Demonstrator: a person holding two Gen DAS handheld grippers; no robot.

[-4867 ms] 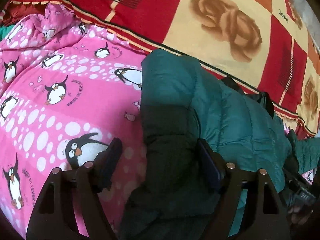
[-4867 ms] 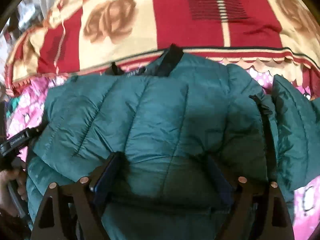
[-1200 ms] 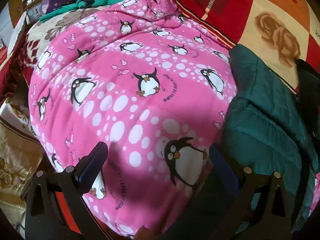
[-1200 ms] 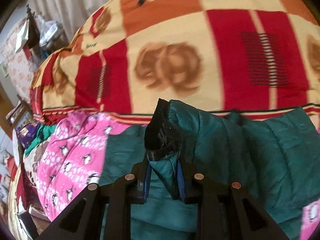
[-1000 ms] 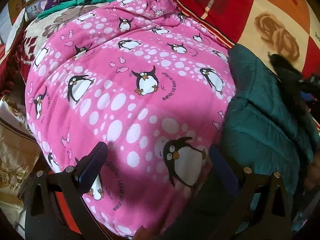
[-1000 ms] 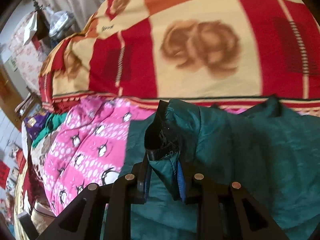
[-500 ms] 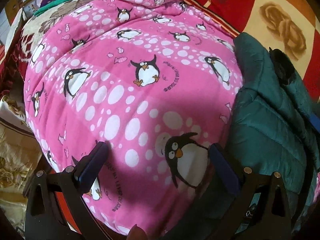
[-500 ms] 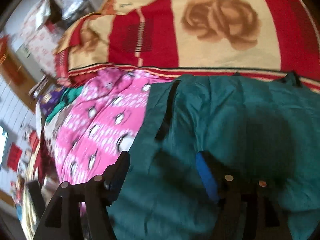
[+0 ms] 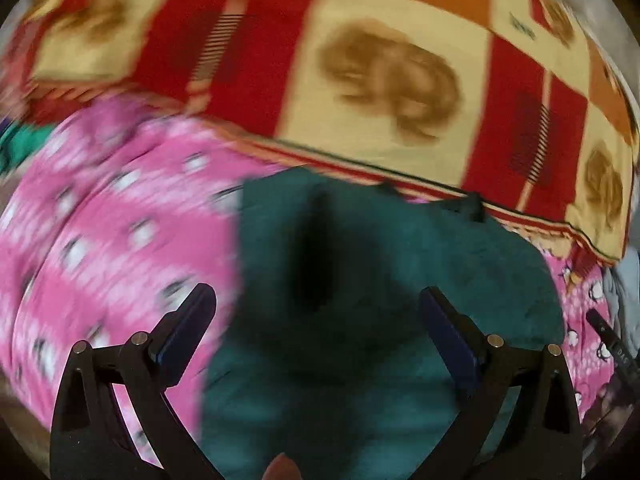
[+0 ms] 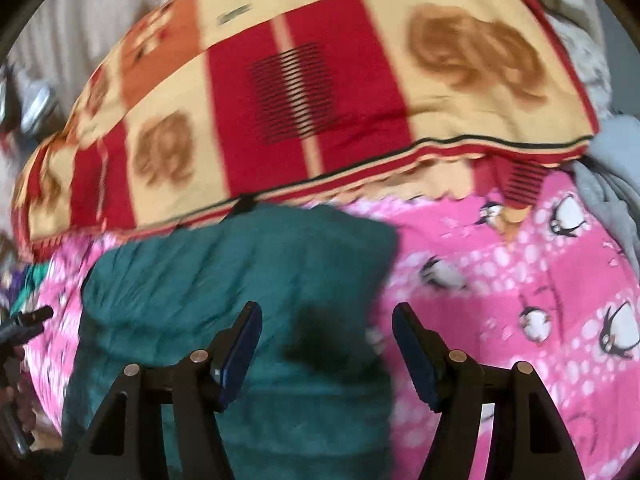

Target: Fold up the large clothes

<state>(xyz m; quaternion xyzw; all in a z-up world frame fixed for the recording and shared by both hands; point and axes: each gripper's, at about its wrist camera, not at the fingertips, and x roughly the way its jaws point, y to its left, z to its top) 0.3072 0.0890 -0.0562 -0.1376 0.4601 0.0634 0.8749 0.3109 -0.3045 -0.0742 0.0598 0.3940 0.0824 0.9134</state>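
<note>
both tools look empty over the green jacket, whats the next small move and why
Probably lower the left tool and right tool onto the near edge of the green jacket and grip it for another fold. Both stand open above it, holding nothing, and it lies in a bulky bundle on the pink penguin blanket.

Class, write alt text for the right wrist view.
A folded teal puffer jacket lies on a pink penguin-print blanket, below the open, empty right gripper. A red and cream patterned blanket lies beyond; the picture is motion-blurred.
</note>
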